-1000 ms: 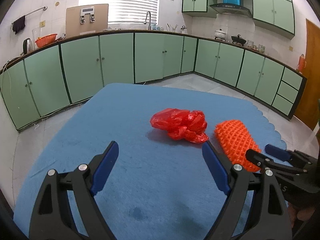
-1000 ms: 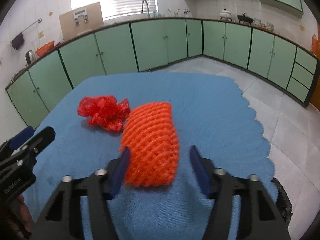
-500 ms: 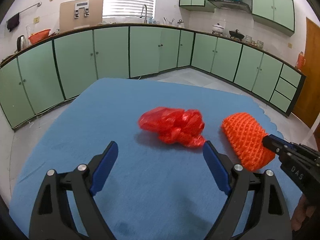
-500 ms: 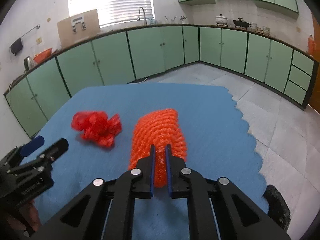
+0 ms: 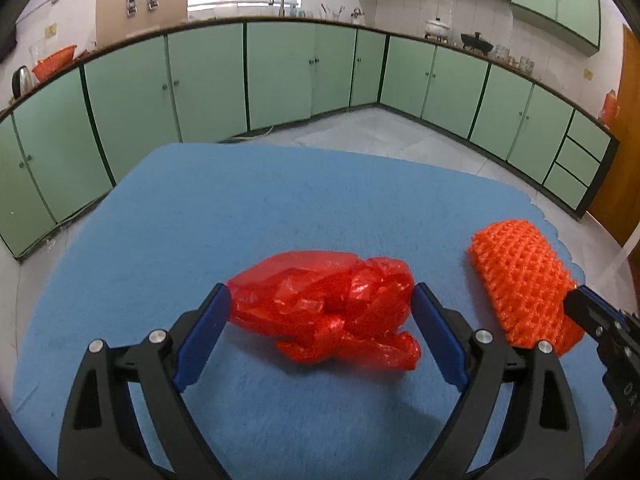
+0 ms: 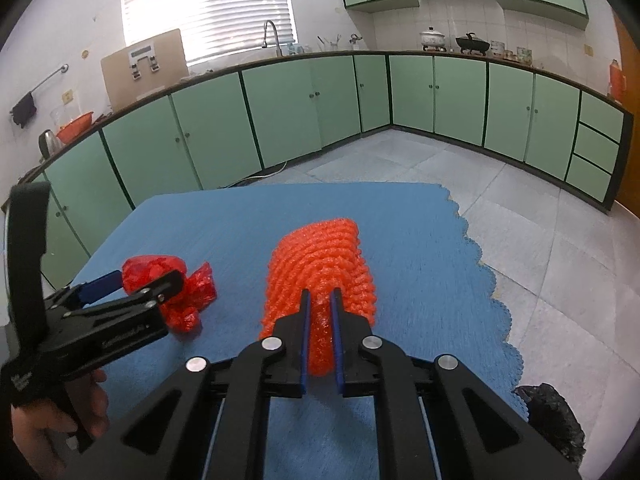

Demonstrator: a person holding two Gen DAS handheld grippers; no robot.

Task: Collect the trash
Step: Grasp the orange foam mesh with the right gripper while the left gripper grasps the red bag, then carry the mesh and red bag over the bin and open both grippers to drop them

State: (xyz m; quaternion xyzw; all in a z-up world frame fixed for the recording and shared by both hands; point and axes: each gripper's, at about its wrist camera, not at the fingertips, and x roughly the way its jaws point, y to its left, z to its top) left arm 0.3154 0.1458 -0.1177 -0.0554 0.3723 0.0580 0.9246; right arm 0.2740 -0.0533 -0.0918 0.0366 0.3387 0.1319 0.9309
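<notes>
On blue surface [image 5: 280, 208]: left hand-held gripper [image 5: 320, 334] spread, straddling red plastic bag [image 5: 328, 304], bag's long axis lying crosswise between the pads. Right hand-held gripper [image 6: 320, 320] pinching orange foam net [image 6: 320, 264] by near end, net pointing away.

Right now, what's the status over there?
Right gripper shut on orange foam net. Left gripper open, fingers straddling red plastic bag. Nothing in the way.
</notes>
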